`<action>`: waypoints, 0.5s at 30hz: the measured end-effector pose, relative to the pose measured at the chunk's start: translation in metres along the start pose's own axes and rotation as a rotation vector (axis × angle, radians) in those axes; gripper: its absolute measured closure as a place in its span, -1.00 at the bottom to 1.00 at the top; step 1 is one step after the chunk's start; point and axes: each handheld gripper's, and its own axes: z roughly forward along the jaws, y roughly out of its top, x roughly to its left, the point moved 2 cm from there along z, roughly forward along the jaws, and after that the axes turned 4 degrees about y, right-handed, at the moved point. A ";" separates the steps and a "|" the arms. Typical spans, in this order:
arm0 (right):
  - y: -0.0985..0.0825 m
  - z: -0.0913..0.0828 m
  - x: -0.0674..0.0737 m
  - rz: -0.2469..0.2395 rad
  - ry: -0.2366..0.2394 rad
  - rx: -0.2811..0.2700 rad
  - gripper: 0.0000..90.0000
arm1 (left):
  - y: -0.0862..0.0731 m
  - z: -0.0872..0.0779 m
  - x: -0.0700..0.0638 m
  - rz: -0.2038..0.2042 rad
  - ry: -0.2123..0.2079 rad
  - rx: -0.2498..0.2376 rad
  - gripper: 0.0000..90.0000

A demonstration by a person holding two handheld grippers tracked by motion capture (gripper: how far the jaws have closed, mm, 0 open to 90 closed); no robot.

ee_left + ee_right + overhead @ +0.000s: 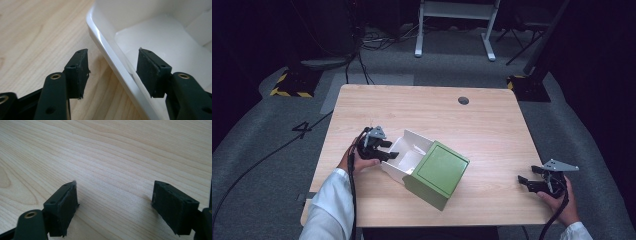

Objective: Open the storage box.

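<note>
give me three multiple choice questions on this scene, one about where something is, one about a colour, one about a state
1. Where does the right gripper sit?
A. near the table's right edge, away from the box
B. inside the white tray
C. on top of the green lid

2. What colour is the lid of the box?
A. red
B. green
C. blue

3. How do the left gripper's jaws stand at the white tray's rim?
A. clamped tight on the rim
B. apart, one on each side of the rim, pads not pressing
C. shut with nothing between them

Answers:
1. A: the high view shows it over bare wood of the table, well right of the box.
2. B: the lid's top and sides are green in the high view.
3. B: the left gripper view shows a gap between each pad and the rim.
</note>
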 end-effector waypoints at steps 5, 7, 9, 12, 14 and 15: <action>0.000 0.000 0.000 0.000 0.000 0.000 -0.54 | 0.003 -0.014 0.002 -0.010 0.040 -0.054 -0.06; 0.000 0.000 0.000 0.000 0.000 0.000 -0.54 | 0.003 -0.018 0.003 -0.006 0.060 -0.065 -0.08; 0.000 0.000 0.000 0.000 0.000 0.000 -0.54 | 0.003 -0.020 0.002 -0.015 0.064 -0.070 -0.08; 0.000 0.000 0.000 0.000 0.000 0.000 -0.54 | 0.004 -0.027 0.003 -0.005 0.083 -0.075 -0.12; 0.000 0.000 0.000 0.000 0.000 0.000 -0.54 | 0.005 -0.032 0.005 -0.008 0.111 -0.092 -0.14; 0.000 0.000 0.000 0.000 0.000 0.000 -0.54 | 0.005 -0.034 0.005 -0.011 0.120 -0.098 -0.19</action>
